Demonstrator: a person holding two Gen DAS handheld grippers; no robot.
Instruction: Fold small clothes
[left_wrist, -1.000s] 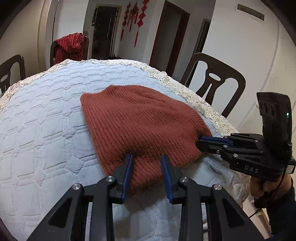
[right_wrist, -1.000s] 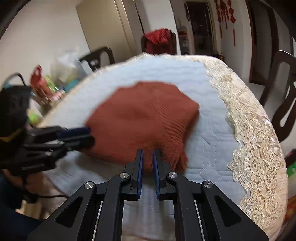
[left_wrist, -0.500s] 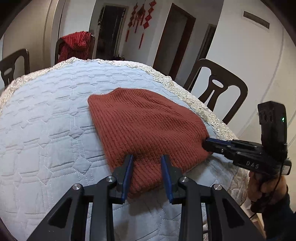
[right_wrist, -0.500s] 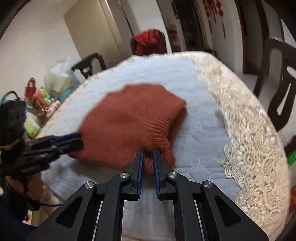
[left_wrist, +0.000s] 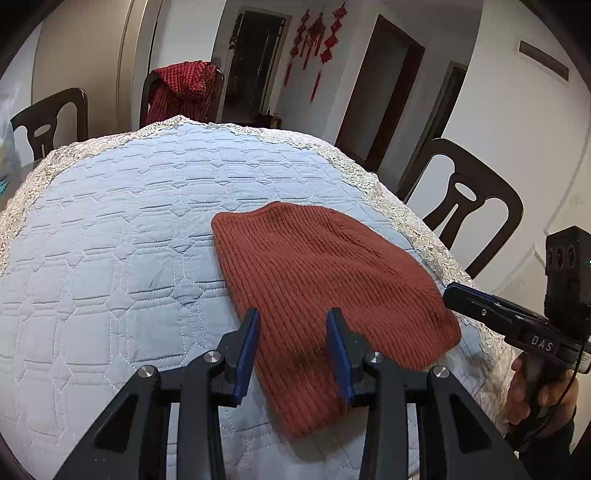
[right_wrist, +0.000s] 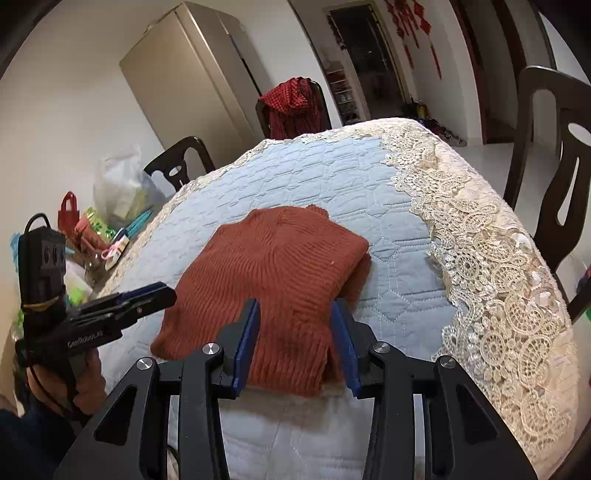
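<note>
Now the rust-red knitted garment (left_wrist: 325, 280) lies folded and flat on the quilted blue table cover (left_wrist: 122, 236), close to its near edge and toward the lace-trimmed right-hand edge (right_wrist: 491, 295). Both pairs of jaws have just been opening: the left gripper (left_wrist: 292, 354) stands parted over the garment's near left part, its blue pads clear of the knit, and the right gripper (right_wrist: 301, 345) likewise straddles the near right corner, gripping nothing.
</note>
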